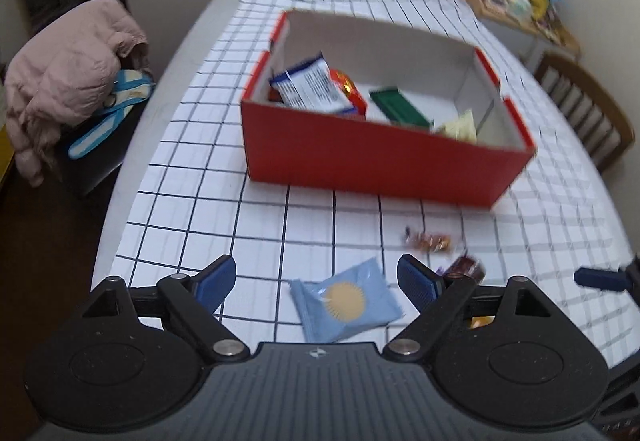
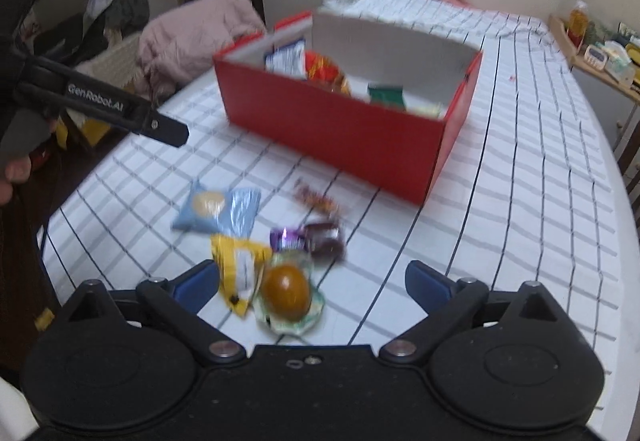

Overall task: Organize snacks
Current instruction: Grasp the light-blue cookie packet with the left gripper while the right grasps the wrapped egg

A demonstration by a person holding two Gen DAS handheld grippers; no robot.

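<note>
Your left gripper point(image 1: 316, 283) hung wide open with nothing between its pads, the right gripper point(image 2: 312, 281) likewise spread and empty. Across the desk point(image 1: 192, 177) beyond both sat the red box point(image 1: 384, 165), already holding several packets. You had the light blue packet point(image 1: 346, 301) lying flat just ahead of your left gripper, nearly centred between the fingers, its long axis running diagonally toward the far right, so that hand looked nearer to it. You had the sealed brown egg point(image 2: 290, 295) straight ahead of your right gripper, with the yellow packet point(image 2: 240, 267) touching its left side, pointing toward the box.
</note>
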